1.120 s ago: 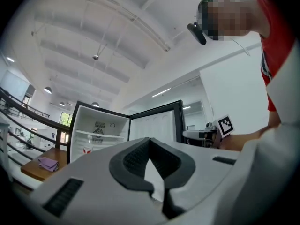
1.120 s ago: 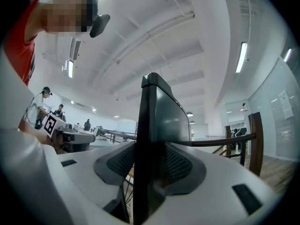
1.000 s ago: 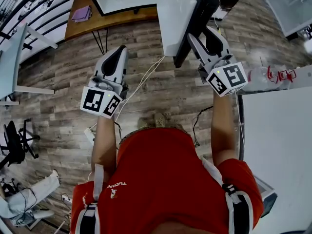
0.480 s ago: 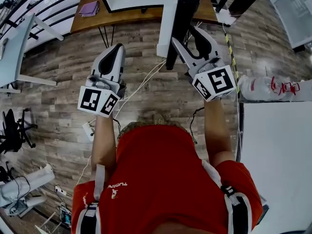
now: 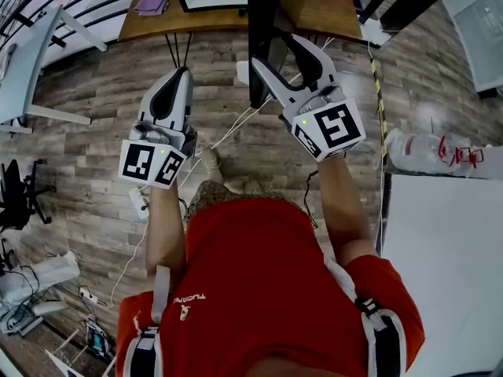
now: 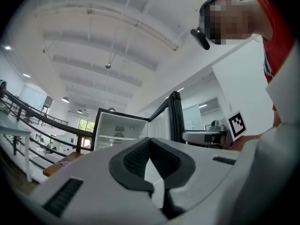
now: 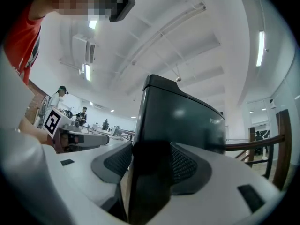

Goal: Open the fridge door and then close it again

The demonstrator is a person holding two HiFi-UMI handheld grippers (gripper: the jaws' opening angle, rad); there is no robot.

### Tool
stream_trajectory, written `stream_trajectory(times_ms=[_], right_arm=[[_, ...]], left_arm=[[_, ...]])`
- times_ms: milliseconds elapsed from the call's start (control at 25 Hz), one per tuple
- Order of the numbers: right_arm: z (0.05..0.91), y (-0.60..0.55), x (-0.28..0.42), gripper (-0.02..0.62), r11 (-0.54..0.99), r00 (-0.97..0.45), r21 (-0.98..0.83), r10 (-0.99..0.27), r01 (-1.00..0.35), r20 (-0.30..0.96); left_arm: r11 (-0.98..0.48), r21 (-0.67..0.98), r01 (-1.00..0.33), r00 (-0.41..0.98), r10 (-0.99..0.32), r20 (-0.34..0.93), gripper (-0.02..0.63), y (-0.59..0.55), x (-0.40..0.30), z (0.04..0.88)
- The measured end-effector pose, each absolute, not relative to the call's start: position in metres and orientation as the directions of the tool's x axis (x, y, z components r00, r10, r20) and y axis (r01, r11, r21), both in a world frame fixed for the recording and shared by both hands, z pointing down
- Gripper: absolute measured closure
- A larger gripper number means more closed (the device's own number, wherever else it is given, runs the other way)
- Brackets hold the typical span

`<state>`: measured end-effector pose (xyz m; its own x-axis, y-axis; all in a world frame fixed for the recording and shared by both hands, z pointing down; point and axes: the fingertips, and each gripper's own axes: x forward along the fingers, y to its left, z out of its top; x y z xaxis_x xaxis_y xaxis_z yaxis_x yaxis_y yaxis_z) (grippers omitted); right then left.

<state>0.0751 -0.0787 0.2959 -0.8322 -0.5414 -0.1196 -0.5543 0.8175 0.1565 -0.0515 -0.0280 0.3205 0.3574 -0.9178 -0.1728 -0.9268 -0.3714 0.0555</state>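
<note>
Nearest, the person's red shirt [image 5: 259, 289] fills the lower part of the head view, with both forearms reaching toward the fridge door [image 7: 187, 116]. Left of the door and clear of it, the left hand-held gripper [image 5: 183, 73] has its jaws together with nothing between them. The right hand-held gripper [image 5: 273, 53] straddles the door's free edge. Its jaws have just been opening and stand wide, one on each face of the black door, with the edge between them but not clamped. The door is swung out toward the person and shows edge-on in the head view. Behind the door the fridge [image 6: 119, 130] stands open, its white inside and a shelf showing in the left gripper view. It sits on a brown bench [image 5: 204, 23] above the wood-plank floor [image 5: 94, 116]. A purple flat item [image 5: 152, 2] lies on the bench well left of the door.
</note>
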Motion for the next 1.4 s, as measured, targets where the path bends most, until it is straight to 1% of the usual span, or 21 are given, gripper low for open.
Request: stream_trajectory(times_ms=[280,480,640,880,1000,1280,1400], right_arm=[[0.293,-0.094,0.021,0.344,0.834,-0.857,0.197,-0.499,-0.515,-0.127],[0.295,-0.115,-0.017,0.35,0.83,-0.857,0.211,-0.501,-0.516,-0.121],[0.289,-0.142,-0.04,0.413,0.802,-0.83,0.214,-0.537,-0.558,-0.152],[0.29,-0.185,-0.076,0.464,0.763,-0.79,0.209,-0.599,-0.612,-0.129],[0.291,-0.204,-0.089,0.501,0.738,-0.767,0.208,-0.629,-0.641,-0.13],[0.298,-0.256,-0.114,0.55,0.668,-0.691,0.184,-0.711,-0.721,-0.132],[0.298,-0.277,-0.12,0.557,0.64,-0.663,0.18,-0.737,-0.747,-0.133]], left_arm=[[-0.371,0.065,-0.926,0.353,-0.915,-0.192,0.597,-0.058,-0.094,0.319],[-0.388,0.058,-0.92,0.368,-0.905,-0.214,0.597,-0.09,-0.132,0.309],[-0.407,0.057,-0.912,0.386,-0.896,-0.219,0.597,-0.118,-0.162,0.303],[-0.437,0.068,-0.897,0.413,-0.884,-0.22,0.597,-0.156,-0.204,0.3],[-0.459,0.065,-0.886,0.436,-0.873,-0.22,0.597,-0.173,-0.219,0.3],[-0.514,0.051,-0.857,0.495,-0.846,-0.2,0.597,-0.209,-0.255,0.304],[-0.535,0.044,-0.844,0.518,-0.834,-0.192,0.597,-0.22,-0.263,0.304]])
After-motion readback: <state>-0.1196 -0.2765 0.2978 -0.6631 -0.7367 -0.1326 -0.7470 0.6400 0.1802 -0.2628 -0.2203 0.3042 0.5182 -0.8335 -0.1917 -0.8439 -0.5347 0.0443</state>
